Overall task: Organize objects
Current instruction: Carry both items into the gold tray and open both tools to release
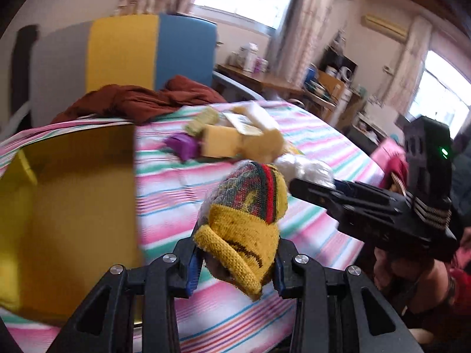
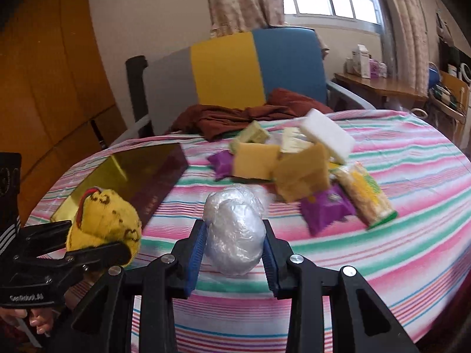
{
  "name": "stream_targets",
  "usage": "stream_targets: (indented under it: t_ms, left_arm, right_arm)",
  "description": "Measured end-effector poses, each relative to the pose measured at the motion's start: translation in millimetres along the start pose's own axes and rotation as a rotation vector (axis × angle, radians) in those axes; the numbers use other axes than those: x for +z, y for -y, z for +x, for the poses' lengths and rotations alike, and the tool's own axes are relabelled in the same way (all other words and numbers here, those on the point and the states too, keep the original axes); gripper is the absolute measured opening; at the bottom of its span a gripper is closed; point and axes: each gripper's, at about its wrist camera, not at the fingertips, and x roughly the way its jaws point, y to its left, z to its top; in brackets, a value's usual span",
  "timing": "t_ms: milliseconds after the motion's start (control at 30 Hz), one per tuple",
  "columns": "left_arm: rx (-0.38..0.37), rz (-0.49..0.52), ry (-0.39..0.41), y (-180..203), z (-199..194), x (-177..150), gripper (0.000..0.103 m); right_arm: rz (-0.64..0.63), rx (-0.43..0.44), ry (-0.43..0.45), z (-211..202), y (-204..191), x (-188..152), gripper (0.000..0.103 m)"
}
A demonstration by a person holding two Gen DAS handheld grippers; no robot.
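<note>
Left tool (image 1: 235, 267): clamped on a rolled yellow knitted sock bundle (image 1: 247, 220), held up above the striped cloth.
Right tool (image 2: 234, 253): pressed tight on a crumpled clear plastic-wrapped ball (image 2: 235, 229), also off the surface.
Tabletop (image 2: 397, 235): pink, green and white striped cloth, round edge.
Yellow open box (image 1: 67, 206): sits just left of the sock bundle.
Pile (image 2: 294, 161): yellow sponges, purple packets and a white block, farther back, well apart from both tools.

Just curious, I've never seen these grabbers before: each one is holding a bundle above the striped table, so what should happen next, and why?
Probably carry the yellow sock bundle in the left gripper over the yellow box and drop it in; the box is open beside it. The right gripper with the plastic-wrapped ball could follow.
</note>
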Motion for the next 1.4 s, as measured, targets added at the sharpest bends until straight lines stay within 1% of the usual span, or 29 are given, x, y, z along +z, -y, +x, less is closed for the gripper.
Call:
stream_targets:
  t_ms: [100, 233, 400, 500, 700, 900, 1000, 1100, 1133, 1167, 1233, 1267, 1333, 1367, 1400]
  left_arm:
    - [0.044, -0.051, 0.031, -25.8, -14.7, 1.0, 0.039]
    - [0.126, -0.101, 0.061, -62.6, -33.1, -0.4, 0.039]
    - [0.21, -0.156, 0.064, -104.0, -46.1, -6.3, 0.039]
    - [0.25, -0.18, 0.052, -125.3, -50.0, -10.5, 0.039]
    - [0.288, -0.246, 0.031, -161.0, -51.9, -17.5, 0.039]
    - [0.338, -0.269, -0.002, -185.9, -49.0, -22.8, 0.039]
    - [0.359, -0.285, -0.02, -196.1, -49.0, -26.0, 0.04]
    - [0.381, -0.308, -0.037, -205.3, -48.5, -27.5, 0.047]
    - [0.396, -0.316, -0.036, -207.5, -49.5, -28.0, 0.05]
    - [0.408, -0.323, -0.033, -209.1, -51.1, -28.6, 0.053]
    - [0.426, -0.343, -0.024, -212.3, -54.4, -28.4, 0.065]
    - [0.429, -0.355, -0.014, -213.3, -56.9, -28.2, 0.068]
    - [0.431, -0.375, 0.012, -213.4, -63.5, -27.8, 0.076]
    - [0.433, -0.384, 0.027, -212.6, -67.1, -27.2, 0.079]
    - [0.438, -0.39, 0.043, -211.2, -70.8, -26.6, 0.084]
  right_arm:
    - [-0.012, 0.043, 0.011, 2.9, -23.5, 5.4, 0.036]
    - [-0.033, 0.101, 0.016, 7.5, -54.5, 10.4, 0.036]
    - [-0.06, 0.166, 0.009, 21.1, -94.6, 18.8, 0.036]
    - [-0.08, 0.197, -0.002, 30.8, -116.3, 23.7, 0.036]
    - [-0.151, 0.233, -0.051, 53.3, -157.3, 22.6, 0.036]
    - [-0.194, 0.25, -0.106, 76.4, -188.6, 13.4, 0.036]
    - [-0.192, 0.263, -0.128, 87.9, -198.9, 9.2, 0.037]
    - [-0.154, 0.285, -0.157, 97.6, -202.8, 7.2, 0.04]
    - [-0.141, 0.288, -0.161, 99.3, -202.8, 7.2, 0.047]
    - [-0.134, 0.29, -0.163, 100.8, -202.9, 7.8, 0.05]
    - [-0.137, 0.292, -0.163, 100.1, -203.1, 8.2, 0.05]
    - [-0.14, 0.293, -0.162, 98.5, -202.9, 8.5, 0.05]
    - [-0.142, 0.293, -0.158, 94.7, -201.5, 9.3, 0.05]
    - [-0.138, 0.295, -0.149, 91.8, -199.3, 10.1, 0.051]
    - [-0.134, 0.295, -0.142, 89.7, -198.1, 10.9, 0.051]
